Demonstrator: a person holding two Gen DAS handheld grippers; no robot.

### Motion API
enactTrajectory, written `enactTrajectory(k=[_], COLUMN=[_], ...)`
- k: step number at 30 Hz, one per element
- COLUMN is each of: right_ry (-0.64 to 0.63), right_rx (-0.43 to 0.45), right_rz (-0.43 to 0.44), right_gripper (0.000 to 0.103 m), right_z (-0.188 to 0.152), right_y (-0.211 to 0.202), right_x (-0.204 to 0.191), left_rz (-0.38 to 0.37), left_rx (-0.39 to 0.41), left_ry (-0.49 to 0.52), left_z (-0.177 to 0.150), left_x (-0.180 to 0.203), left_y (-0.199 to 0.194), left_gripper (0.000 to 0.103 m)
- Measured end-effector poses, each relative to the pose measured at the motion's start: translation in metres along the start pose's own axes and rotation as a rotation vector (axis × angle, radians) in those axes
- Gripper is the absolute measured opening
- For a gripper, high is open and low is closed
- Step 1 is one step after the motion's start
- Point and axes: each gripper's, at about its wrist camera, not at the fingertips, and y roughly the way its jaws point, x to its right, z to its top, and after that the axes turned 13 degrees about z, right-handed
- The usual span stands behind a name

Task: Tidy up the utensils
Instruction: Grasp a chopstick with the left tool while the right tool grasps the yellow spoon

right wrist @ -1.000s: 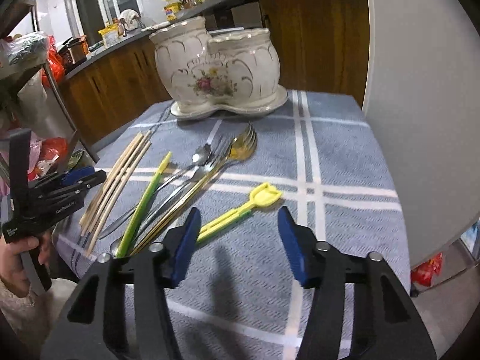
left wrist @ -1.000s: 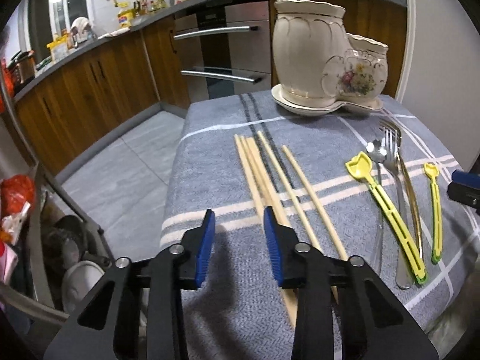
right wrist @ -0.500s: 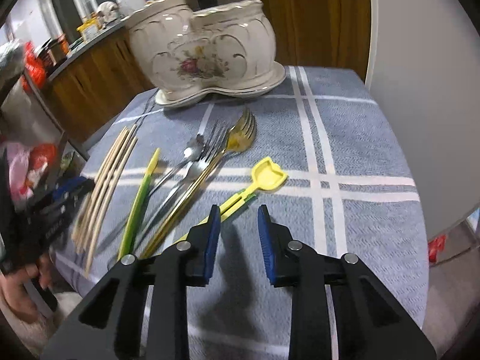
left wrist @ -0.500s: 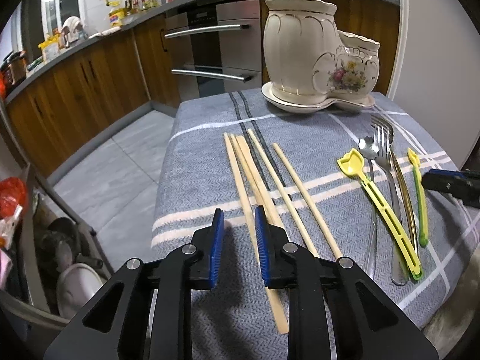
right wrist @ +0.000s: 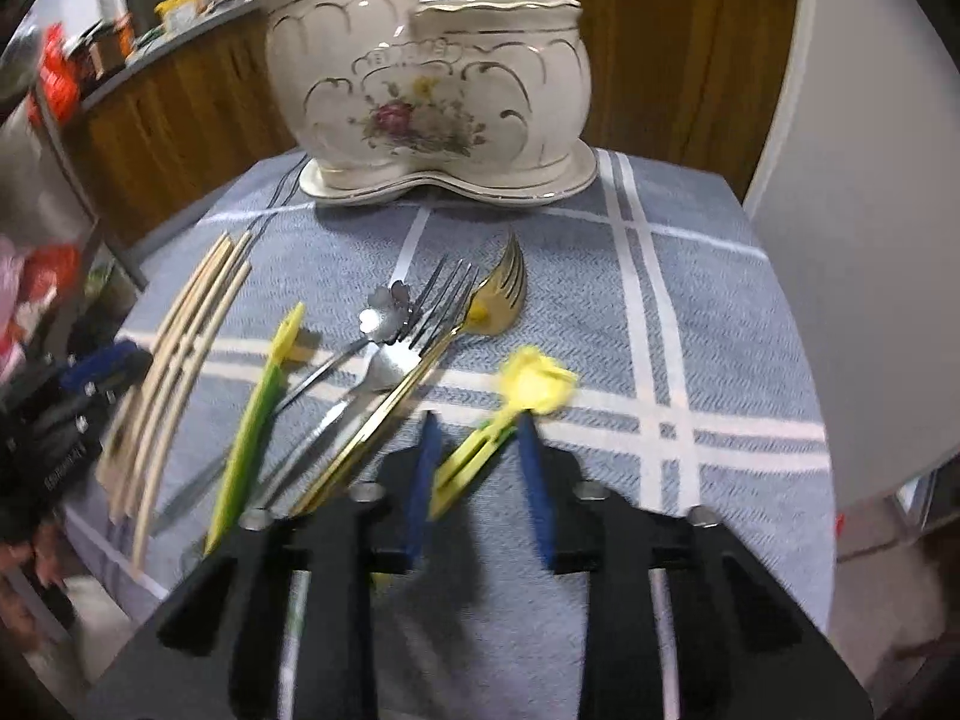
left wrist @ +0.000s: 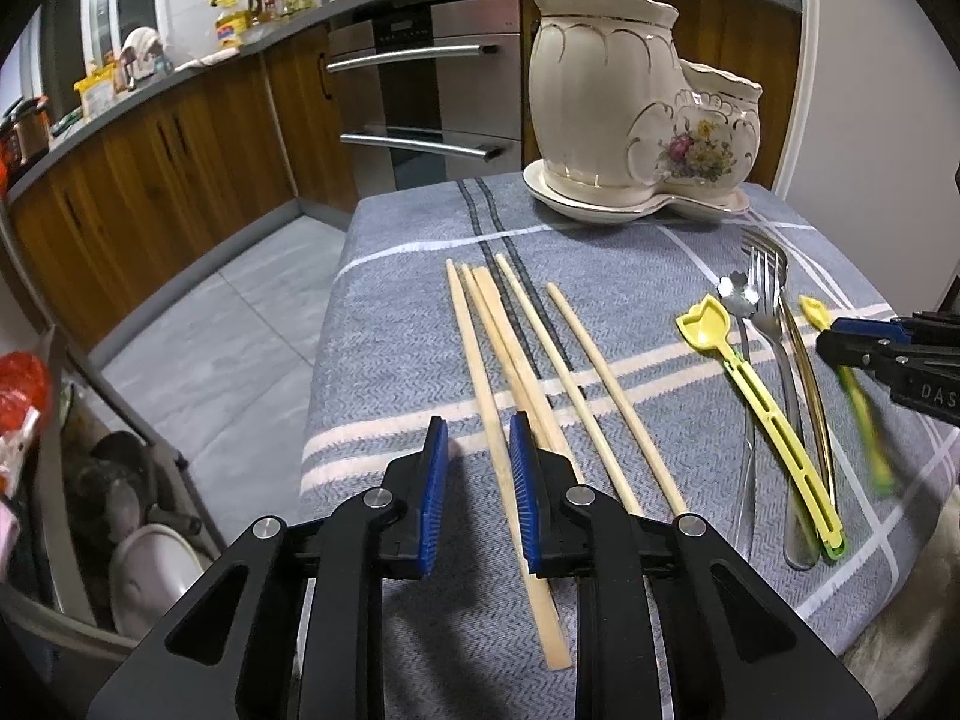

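Kitchen cabinets (left wrist: 150, 168) and a steel oven front (left wrist: 432, 96) stand beyond the grey plaid tablecloth (left wrist: 408, 324). At its far edge sits a cream ceramic utensil holder (right wrist: 432, 90) with two pots; their insides are hidden. The right wrist view is blurred. The right gripper (right wrist: 477, 438) is closing its jaws around the handle of a yellow plastic scoop (right wrist: 537, 387); whether the pads touch it I cannot tell. The left gripper (left wrist: 479, 438) is narrowly parted, straddling one of the wooden chopsticks (left wrist: 510, 360) on the left. Metal forks (left wrist: 774, 312) lie between.
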Motion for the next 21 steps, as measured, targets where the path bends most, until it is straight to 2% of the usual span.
enactTrajectory(k=[1, 6, 8, 11, 15, 19, 21], right_ry=[-0.028, -0.250, -0.278, -0.253, -0.232, -0.207, -0.182], right_rx=[-0.013, -0.091, -0.099, -0.091, -0.070, -0.038, 0.011], right_rz=[0.007, 0.003, 0.000, 0.013, 0.029, 0.052, 0.076], right_gripper=[0.010, 0.010, 0.010, 0.010, 0.010, 0.010, 0.010], right_z=[0.001, 0.001, 0.001, 0.001, 0.001, -0.003, -0.004], right_y=[0.000, -0.002, 0.000, 0.000, 0.000, -0.006, -0.016], right_x=[0.002, -0.001, 0.000, 0.003, 0.005, 0.008, 0.012], left_rz=[0.000, -0.002, -0.003, 0.013, 0.036, 0.028, 0.031], left_rx=[0.000, -0.003, -0.008, -0.009, -0.007, 0.003, 0.020], left_ry=[0.002, 0.013, 0.010, 0.026, 0.031, 0.022, 0.002], left_z=[0.000, 0.001, 0.002, 0.006, 0.011, 0.011, 0.011], left_x=[0.001, 0.001, 0.002, 0.006, 0.010, 0.008, 0.004], left_y=[0.000, 0.001, 0.002, 0.004, 0.010, 0.010, 0.007], left_gripper=[0.023, 0.023, 0.023, 0.021, 0.007, 0.007, 0.007])
